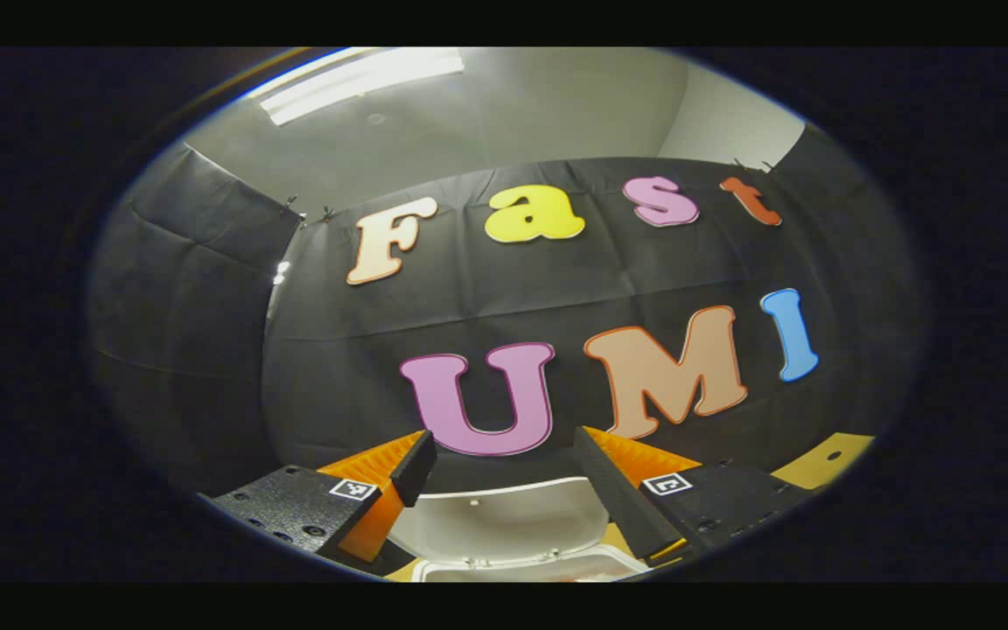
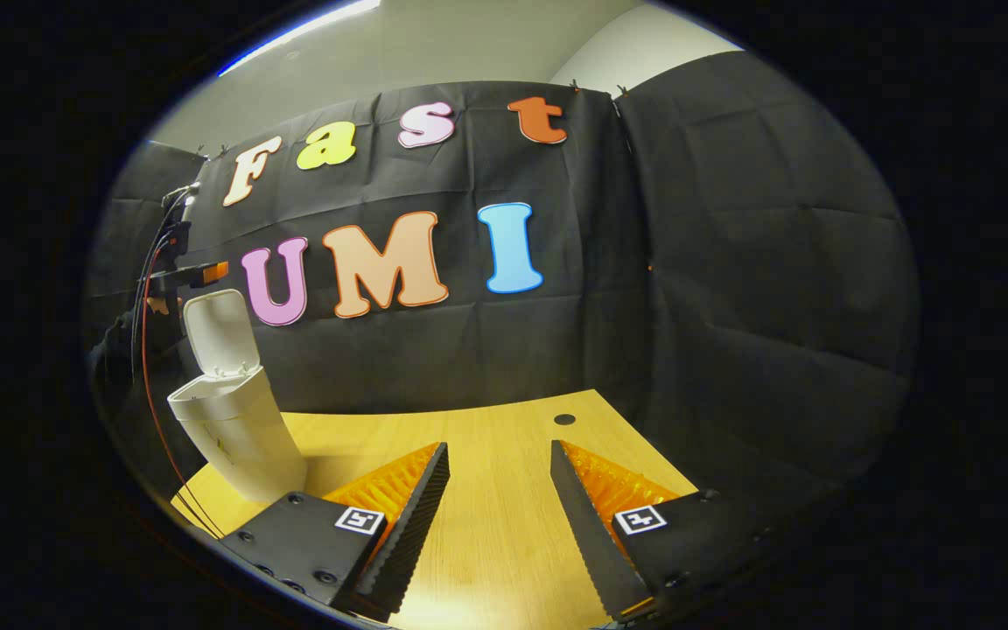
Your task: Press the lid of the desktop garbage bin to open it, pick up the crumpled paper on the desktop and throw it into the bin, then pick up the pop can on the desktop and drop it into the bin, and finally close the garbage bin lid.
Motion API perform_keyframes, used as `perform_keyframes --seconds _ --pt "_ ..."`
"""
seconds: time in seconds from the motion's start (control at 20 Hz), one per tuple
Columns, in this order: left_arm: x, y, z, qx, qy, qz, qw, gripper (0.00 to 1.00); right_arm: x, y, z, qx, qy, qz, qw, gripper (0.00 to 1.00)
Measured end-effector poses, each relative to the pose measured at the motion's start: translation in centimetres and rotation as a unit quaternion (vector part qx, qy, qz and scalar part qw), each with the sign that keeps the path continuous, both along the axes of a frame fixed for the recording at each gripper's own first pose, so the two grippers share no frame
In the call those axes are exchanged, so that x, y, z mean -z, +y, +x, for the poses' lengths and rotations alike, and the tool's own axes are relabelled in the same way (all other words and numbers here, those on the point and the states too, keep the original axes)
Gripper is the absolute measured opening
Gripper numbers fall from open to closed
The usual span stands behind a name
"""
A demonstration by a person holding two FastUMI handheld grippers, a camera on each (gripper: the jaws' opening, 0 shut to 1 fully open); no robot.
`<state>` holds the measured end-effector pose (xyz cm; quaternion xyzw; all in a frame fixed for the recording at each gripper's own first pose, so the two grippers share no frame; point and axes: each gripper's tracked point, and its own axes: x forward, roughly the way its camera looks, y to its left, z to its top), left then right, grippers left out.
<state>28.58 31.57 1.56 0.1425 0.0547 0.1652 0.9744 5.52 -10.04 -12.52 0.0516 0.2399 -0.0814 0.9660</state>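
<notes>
The white desktop bin (image 2: 237, 433) stands on the wooden table at the left of the right gripper view, its lid (image 2: 220, 332) swung up and open. In the left gripper view the raised lid (image 1: 504, 521) and the bin's rim (image 1: 526, 569) lie just below and between my fingers. My left gripper (image 1: 504, 437) hangs open over the bin with nothing in it; the right gripper view shows it (image 2: 193, 276) above the lid, held by a hand with cables trailing. My right gripper (image 2: 497, 455) is open and empty, low over the bare tabletop to the right of the bin.
The wooden table (image 2: 486, 420) runs back to the black cloth wall and has a small round hole (image 2: 564, 419) near its far edge. A corner of the table (image 1: 828, 459) shows at the right of the left gripper view. Cloth walls close in the back and right.
</notes>
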Motion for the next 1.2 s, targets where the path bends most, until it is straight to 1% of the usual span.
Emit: perform_keyframes --seconds 0.05,0.15,0.2,0.25,0.3,0.35,0.5,0.55,0.6,0.65,0.7,0.75,0.85,0.95,1.0,1.2 --pt "1.1 1.0 0.4 -0.012 0.016 -0.009 1.000 0.99 0.1 -0.4 -0.2 0.006 0.003 0.001 1.000 0.80" --pt "3.4 2.0 0.0 -0.026 0.056 -0.037 0.997 0.99 0.3 -0.8 -0.6 0.012 0.008 0.005 1.000 0.81" --pt "2.5 1.7 0.1 -0.022 0.033 -0.049 0.998 0.95 0.3 -1.0 -0.7 0.013 0.008 0.005 1.000 0.80" --pt "2.8 1.3 -0.4 -0.022 0.035 -0.068 0.997 0.95 0.3 -1.1 -0.6 0.014 0.007 0.005 1.000 0.81" --pt "3.0 1.0 -1.2 -0.026 0.039 -0.082 0.996 0.98 0.2 -1.0 -0.4 0.011 0.005 0.008 1.000 0.82" --pt "2.7 0.4 -2.1 -0.021 0.026 -0.079 0.996 0.95 0.1 -0.9 -0.1 0.007 0.002 0.010 1.000 0.82" --pt "3.3 -1.4 -5.5 -0.019 0.036 -0.076 0.996 0.95 -0.2 0.0 1.1 -0.014 -0.004 0.014 1.000 0.82" --pt "3.6 -2.0 -6.9 -0.019 0.034 -0.079 0.996 0.99 -0.1 0.2 1.3 -0.022 -0.005 0.015 1.000 0.82" --pt "4.0 -2.7 -8.1 -0.020 0.036 -0.081 0.996 0.94 -0.1 0.5 1.6 -0.029 -0.004 0.017 0.999 0.83" --pt "4.8 -3.3 -9.5 -0.022 0.041 -0.084 0.995 0.94 0.1 0.9 1.7 -0.036 -0.003 0.020 0.999 0.83" --pt "5.5 -3.8 -10.7 -0.020 0.046 -0.083 0.995 0.99 0.3 1.1 1.9 -0.042 -0.001 0.023 0.999 0.83" --pt "6.3 -4.2 -11.8 -0.022 0.051 -0.082 0.995 0.94 0.6 1.4 1.9 -0.048 0.000 0.025 0.999 0.83" --pt "7.8 -4.9 -13.4 -0.019 0.057 -0.077 0.995 0.93 1.0 1.8 2.1 -0.059 0.005 0.027 0.998 0.83" --pt "10.9 -5.1 -14.8 -0.026 0.093 -0.084 0.992 0.93 1.2 2.1 2.1 -0.069 0.010 0.029 0.997 0.83" --pt "12.4 -5.1 -15.8 -0.031 0.108 -0.085 0.990 0.94 1.3 2.2 2.0 -0.072 0.011 0.029 0.997 0.83" --pt "16.2 -5.1 -17.5 -0.043 0.141 -0.097 0.984 0.94 1.9 2.1 2.0 -0.083 0.017 0.022 0.996 0.83"
